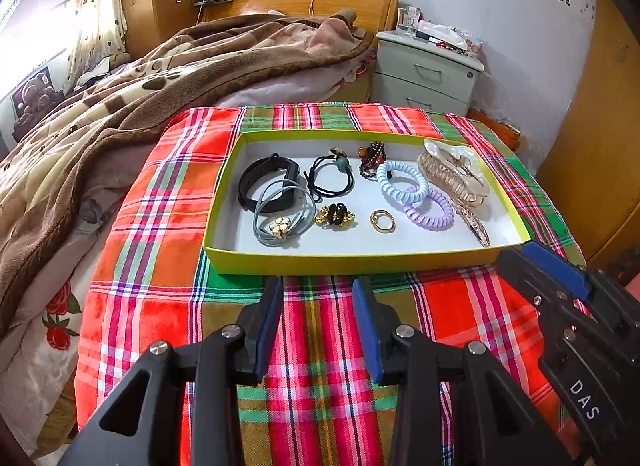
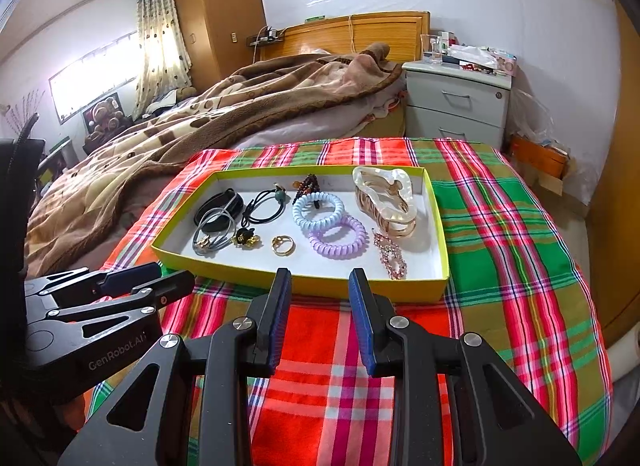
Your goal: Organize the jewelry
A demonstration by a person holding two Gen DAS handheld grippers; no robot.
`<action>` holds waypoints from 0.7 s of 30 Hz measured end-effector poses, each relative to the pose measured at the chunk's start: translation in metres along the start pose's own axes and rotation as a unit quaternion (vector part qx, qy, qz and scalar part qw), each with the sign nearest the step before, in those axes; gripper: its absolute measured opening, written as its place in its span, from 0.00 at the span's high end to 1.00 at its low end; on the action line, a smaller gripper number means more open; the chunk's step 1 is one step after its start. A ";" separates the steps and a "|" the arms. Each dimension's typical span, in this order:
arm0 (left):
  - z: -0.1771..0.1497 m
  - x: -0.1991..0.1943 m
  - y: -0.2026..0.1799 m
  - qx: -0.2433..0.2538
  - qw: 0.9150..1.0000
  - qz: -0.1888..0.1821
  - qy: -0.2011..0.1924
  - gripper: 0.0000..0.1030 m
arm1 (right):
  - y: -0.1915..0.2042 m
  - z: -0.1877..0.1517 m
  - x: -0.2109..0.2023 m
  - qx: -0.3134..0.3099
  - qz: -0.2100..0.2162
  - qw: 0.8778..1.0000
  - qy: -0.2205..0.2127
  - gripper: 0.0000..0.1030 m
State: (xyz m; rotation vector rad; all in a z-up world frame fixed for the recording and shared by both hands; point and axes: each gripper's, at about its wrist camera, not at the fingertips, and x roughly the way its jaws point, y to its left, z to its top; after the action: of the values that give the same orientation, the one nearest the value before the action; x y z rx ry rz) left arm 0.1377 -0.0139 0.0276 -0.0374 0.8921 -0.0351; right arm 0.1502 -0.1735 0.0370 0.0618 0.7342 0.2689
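Observation:
A shallow yellow-green box (image 1: pixel 352 264) (image 2: pixel 320 286) with a white floor lies on the plaid cloth. Inside it are a black band (image 1: pixel 250 181), a grey cord with a gold flower (image 1: pixel 280 227), a black hair tie (image 1: pixel 332 179), a gold ring (image 1: pixel 383 221) (image 2: pixel 283 244), blue (image 1: pixel 400 181) (image 2: pixel 318 209) and purple (image 1: pixel 430 209) (image 2: pixel 340 242) coil ties, a pearly claw clip (image 1: pixel 454 169) (image 2: pixel 386 197) and a rhinestone clip (image 2: pixel 390 254). My left gripper (image 1: pixel 318 290) hangs open just short of the box's near wall. My right gripper (image 2: pixel 320 280) is open too, nothing between its fingers.
The plaid cloth (image 1: pixel 320 346) covers the foot of a bed. A brown blanket (image 1: pixel 120 105) is heaped to the left. A grey nightstand (image 1: pixel 428 73) stands behind the box, and a wooden wardrobe (image 1: pixel 600 165) is on the right.

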 end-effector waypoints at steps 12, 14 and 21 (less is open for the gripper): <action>-0.002 -0.004 0.006 -0.015 1.000 -0.007 -0.003 0.63 | 0.002 -0.001 -0.001 -0.001 -0.002 1.000 0.002 0.70; -0.002 -0.003 0.006 -0.014 1.000 -0.005 -0.003 0.63 | 0.003 -0.001 -0.001 -0.003 -0.001 1.000 0.003 0.70; -0.002 -0.004 0.007 -0.014 1.000 -0.005 0.000 0.63 | 0.006 -0.001 -0.001 -0.001 -0.002 1.000 0.004 0.70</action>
State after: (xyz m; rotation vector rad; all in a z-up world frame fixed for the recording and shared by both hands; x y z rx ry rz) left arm 0.1341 -0.0065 0.0290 -0.0678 0.8930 -0.0317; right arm 0.1474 -0.1678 0.0373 0.0577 0.7415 0.2669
